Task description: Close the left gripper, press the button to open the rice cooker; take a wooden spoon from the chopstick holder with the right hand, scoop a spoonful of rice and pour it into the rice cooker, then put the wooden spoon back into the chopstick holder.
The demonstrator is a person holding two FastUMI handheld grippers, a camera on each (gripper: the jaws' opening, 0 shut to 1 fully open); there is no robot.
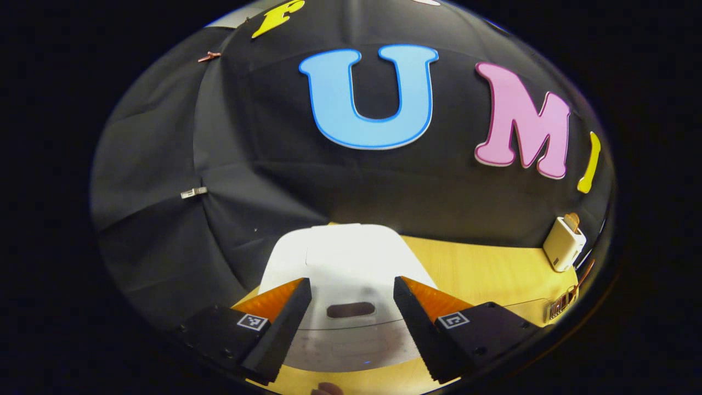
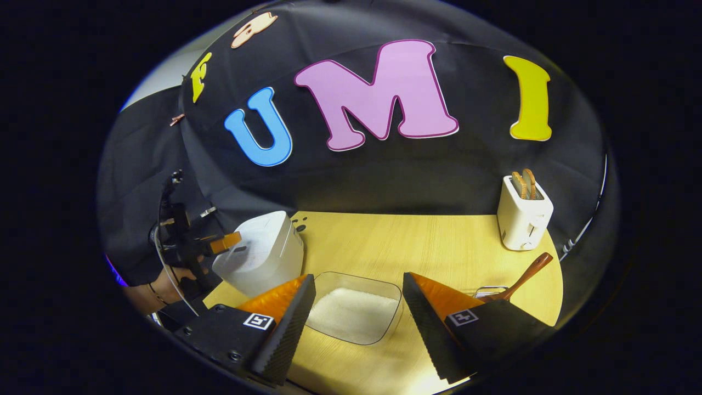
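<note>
Opening step in hand: left tool (image 1: 352,296), fingers apart, faces the closed rice cooker (image 1: 345,263); close it before pressing the button (image 1: 350,310); right tool (image 2: 359,304) open, empty.

Dim booth, overhead light; white rice cooker (image 1: 345,274) overexposed; fisheye-warped edges.

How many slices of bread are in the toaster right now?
2: both slices stand upright side by side in the slots on top of the white toaster, at the table's far right; one slice, the other. More, sunk lower, could be hidden.
</note>
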